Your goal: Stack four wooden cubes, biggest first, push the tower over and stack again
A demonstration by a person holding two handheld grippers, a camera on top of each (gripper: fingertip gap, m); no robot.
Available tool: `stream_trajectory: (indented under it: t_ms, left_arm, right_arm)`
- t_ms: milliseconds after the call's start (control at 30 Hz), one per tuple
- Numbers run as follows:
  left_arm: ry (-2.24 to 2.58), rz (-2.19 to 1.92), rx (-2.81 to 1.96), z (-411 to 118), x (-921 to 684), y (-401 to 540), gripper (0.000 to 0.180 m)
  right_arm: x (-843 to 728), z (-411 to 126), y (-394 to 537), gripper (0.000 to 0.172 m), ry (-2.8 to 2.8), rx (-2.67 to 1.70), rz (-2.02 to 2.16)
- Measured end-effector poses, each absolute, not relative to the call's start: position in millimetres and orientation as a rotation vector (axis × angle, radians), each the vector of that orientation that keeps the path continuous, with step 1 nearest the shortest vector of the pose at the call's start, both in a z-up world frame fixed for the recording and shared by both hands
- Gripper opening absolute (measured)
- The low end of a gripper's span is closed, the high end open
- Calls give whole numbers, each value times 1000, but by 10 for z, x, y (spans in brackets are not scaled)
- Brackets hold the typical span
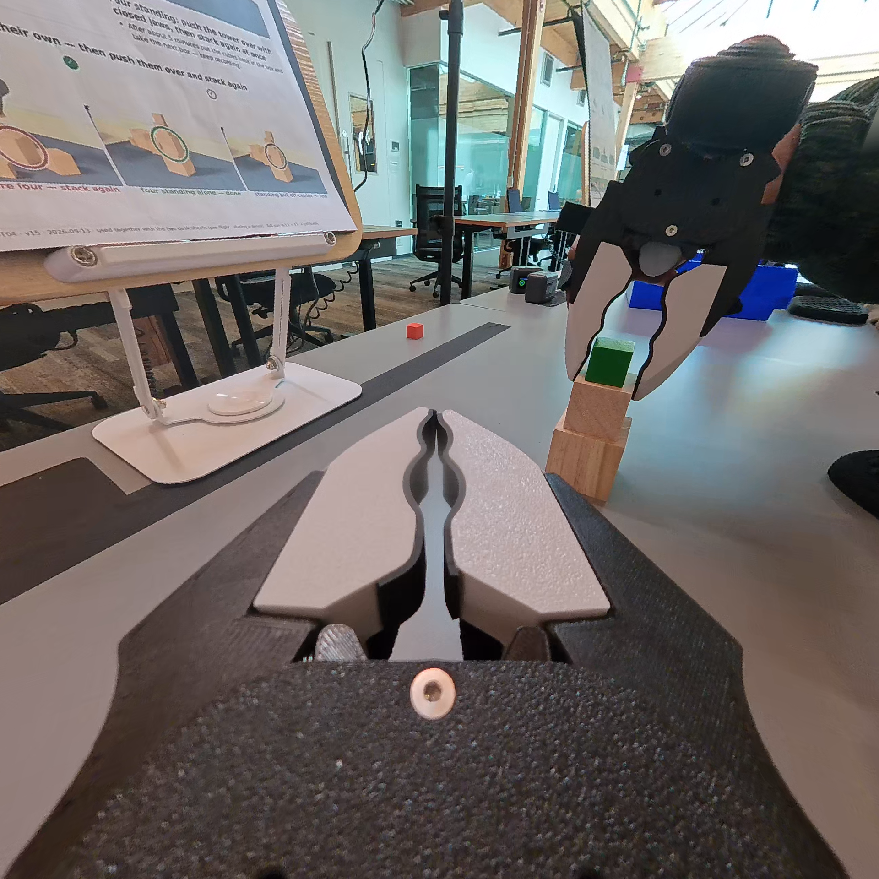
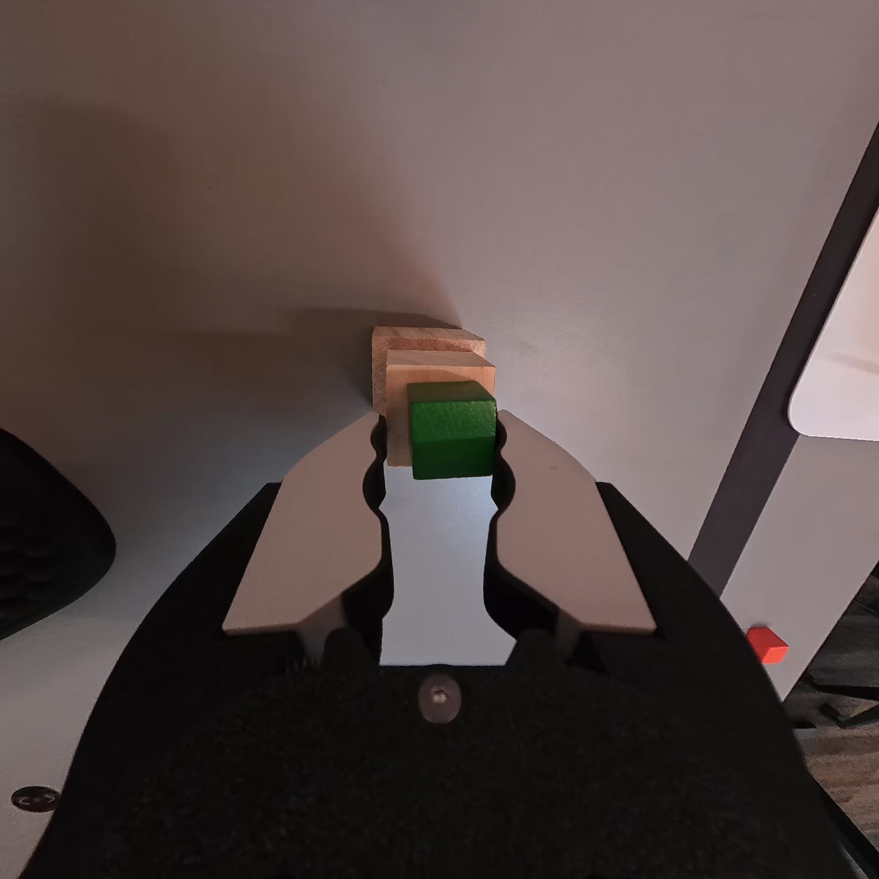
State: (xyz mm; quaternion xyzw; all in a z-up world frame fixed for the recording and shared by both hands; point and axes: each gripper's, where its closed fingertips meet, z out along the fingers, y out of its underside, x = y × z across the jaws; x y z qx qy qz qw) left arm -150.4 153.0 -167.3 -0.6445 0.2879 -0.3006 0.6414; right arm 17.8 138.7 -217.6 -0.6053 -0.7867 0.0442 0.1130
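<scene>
A tower stands on the grey table point(image 1: 523, 361): a green cube point(image 1: 610, 361) on a smaller wooden cube point(image 1: 601, 409) on a larger wooden cube point(image 1: 587, 463). My right gripper point(image 1: 609, 383) comes down from above and straddles the green cube point(image 2: 452, 437). Its fingers are apart, and a gap shows between the left finger point(image 2: 333, 475) and the cube, so it is open. My left gripper point(image 1: 435, 418) is shut on nothing, low over the table just left of the tower. A small red cube point(image 1: 414, 331) lies alone farther back by the table edge; it also shows in the right wrist view point(image 2: 766, 644).
A white stand point(image 1: 228, 418) holding a printed sheet is at the left. A black tape strip point(image 1: 333, 404) runs across the table. A blue box point(image 1: 761, 290) sits at the back right. A dark rounded object point(image 1: 851, 480) lies right of the tower. The left gripper's tips are roughly 20 centimetres from the right gripper's.
</scene>
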Motion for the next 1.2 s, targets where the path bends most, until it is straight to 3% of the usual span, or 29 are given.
stream_trajectory:
  t_ms: [300, 633, 1200]
  left_arm:
    - [655, -687, -1469, -1672, -1503, 1531, 0]
    - [657, -686, -1471, -1674, -1496, 1530, 0]
    - [669, -678, -1481, -1692, -1479, 1536, 0]
  right_arm:
    - [135, -2012, 1394, 53, -2253, -1770, 192]
    - [163, -1898, 1412, 28, -2232, -1772, 189]
    - [176, -1898, 1400, 27, -2200, -1824, 155]
